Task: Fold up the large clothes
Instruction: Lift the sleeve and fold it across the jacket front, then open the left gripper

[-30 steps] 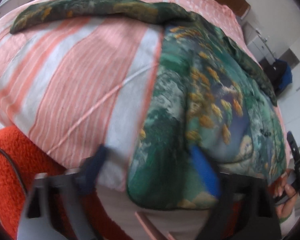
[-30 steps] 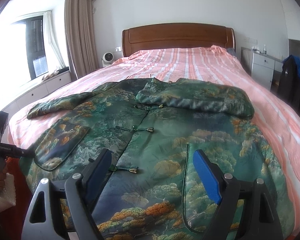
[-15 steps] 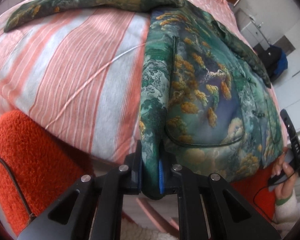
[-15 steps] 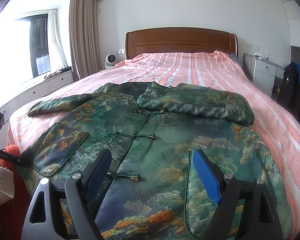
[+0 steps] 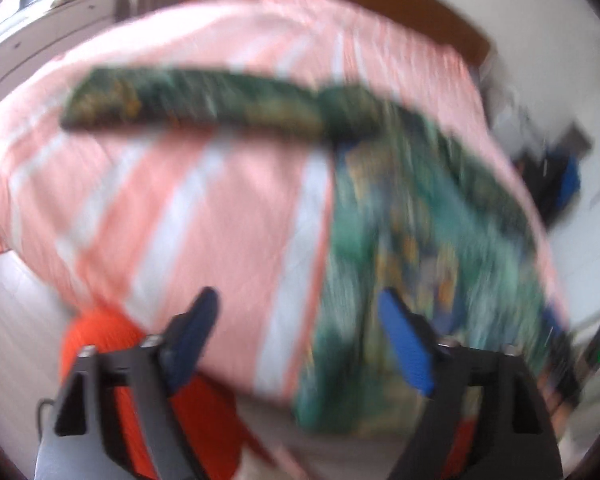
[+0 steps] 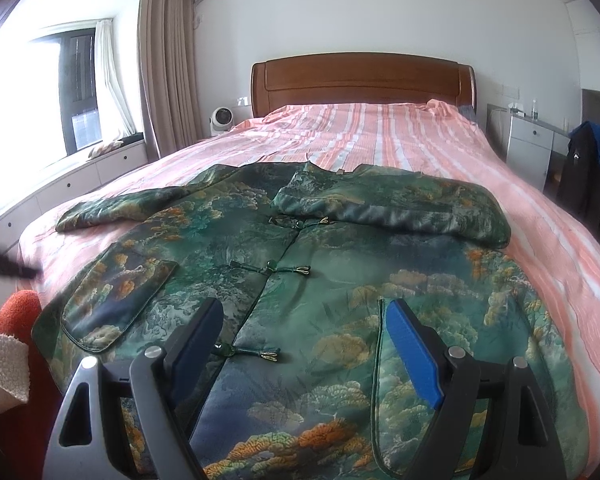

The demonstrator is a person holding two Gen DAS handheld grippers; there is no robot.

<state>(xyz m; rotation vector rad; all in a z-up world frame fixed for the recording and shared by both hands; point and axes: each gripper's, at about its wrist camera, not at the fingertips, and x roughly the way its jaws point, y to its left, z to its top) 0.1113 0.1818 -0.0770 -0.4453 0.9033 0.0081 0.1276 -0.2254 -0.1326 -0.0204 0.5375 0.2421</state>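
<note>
A large green patterned jacket point(image 6: 320, 280) lies flat, front up, on the striped pink bed point(image 6: 420, 136). Its right sleeve is folded across the chest point(image 6: 392, 208); its left sleeve point(image 6: 132, 208) stretches out to the side. My right gripper point(image 6: 304, 328) is open and empty just above the jacket's lower front. In the blurred left wrist view, my left gripper point(image 5: 300, 320) is open and empty, off the bed's corner beside the jacket's hem point(image 5: 380, 280). The outstretched sleeve point(image 5: 196, 100) lies ahead of it.
An orange fuzzy chair or cushion point(image 6: 16, 316) stands at the bed's corner, also in the left wrist view point(image 5: 100, 340). A wooden headboard point(image 6: 360, 80), a white nightstand point(image 6: 532, 148) and a dark coat point(image 6: 588, 176) are at the far right. Window bench is on the left.
The left gripper was shut on the jacket's hem half a second ago. It has let go, opened and drawn back, moving fast. The right gripper stayed open and rose slightly.
</note>
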